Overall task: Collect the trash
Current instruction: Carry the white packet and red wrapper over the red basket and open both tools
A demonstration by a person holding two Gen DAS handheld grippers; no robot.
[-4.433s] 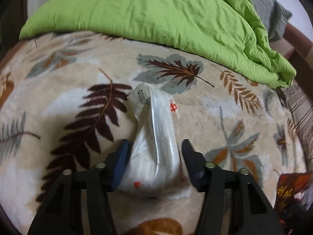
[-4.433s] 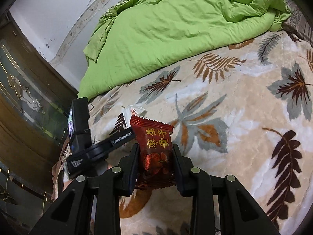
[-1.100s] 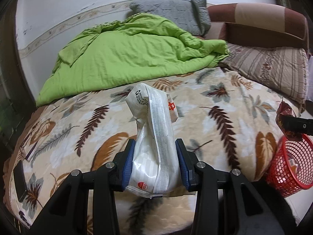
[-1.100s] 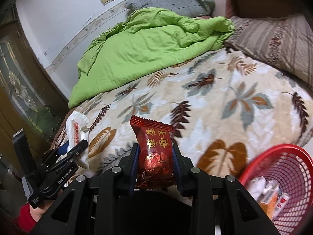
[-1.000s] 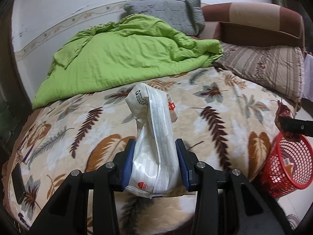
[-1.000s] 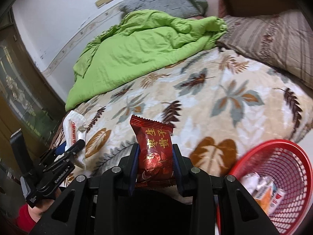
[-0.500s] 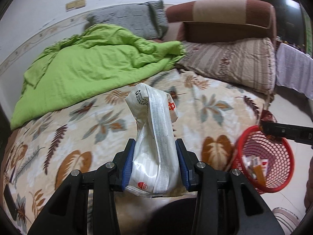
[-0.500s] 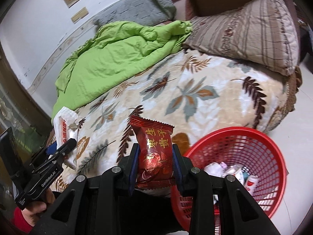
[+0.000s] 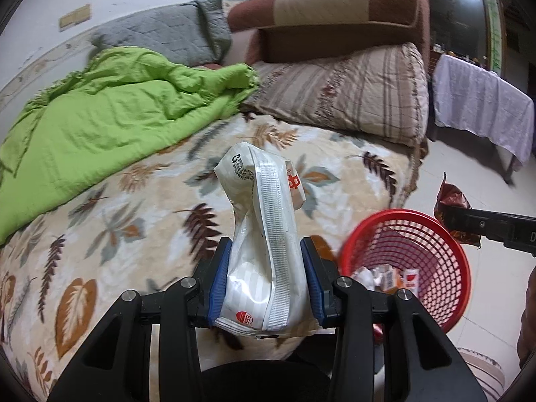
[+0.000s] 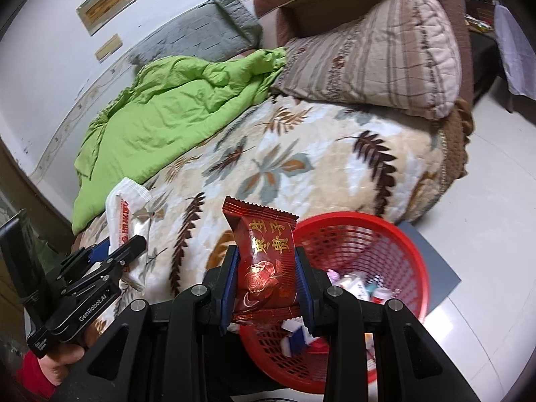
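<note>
My left gripper [image 9: 266,274] is shut on a crumpled white snack bag [image 9: 264,234] that stands upright between its blue pads, over the bed's edge. My right gripper [image 10: 266,279] is shut on a dark red snack packet [image 10: 266,258] with gold characters, held just over the near rim of a red mesh basket [image 10: 412,251]. The same basket [image 9: 445,254] stands on the floor to the right in the left wrist view, with several wrappers inside. The red packet [image 9: 450,201] and the right gripper's black finger show above it there. The left gripper [image 10: 117,251] with its white bag [image 10: 125,214] appears at the left of the right wrist view.
A bed with a leaf-patterned blanket [image 9: 140,201] fills the middle. On it lie a green quilt [image 9: 110,114], a grey pillow [image 9: 174,37] and a striped pillow [image 9: 351,90]. A cloth-covered table [image 9: 482,100] stands at the right on a pale tiled floor. A person's hand and red sleeve [image 10: 37,365] hold the left gripper.
Both grippers have swung right along the bed toward the red basket, which now sits larger and closer in both views. The white bag and the red packet stay gripped.
</note>
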